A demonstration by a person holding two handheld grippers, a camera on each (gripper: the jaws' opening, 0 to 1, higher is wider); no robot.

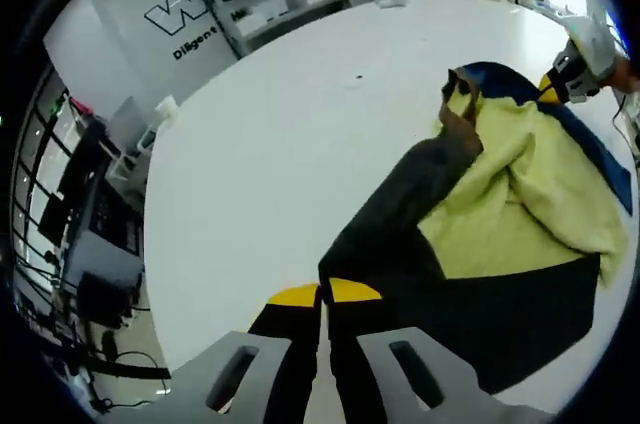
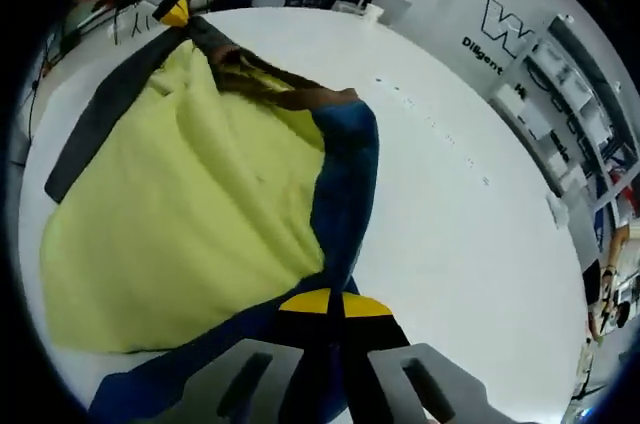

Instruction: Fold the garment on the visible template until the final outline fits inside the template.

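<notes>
Here, garment (image 1: pixel 520 194) in both claws

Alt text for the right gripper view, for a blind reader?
The right gripper, jaws closed, pinches the blue edge of a yellow-lined garment spread on a white table. The left gripper holds the garment's far end, with shelving beyond.

On the far wall (image 1: pixel 150 4) I can read a big outlined "W" logo (image 1: pixel 172 12) with "Diligent" (image 1: pixel 196 45) beneath it. From my right gripper view the same "W" and "Diligent" appear; whatever follows is cut off, possibly more lettering.
</notes>
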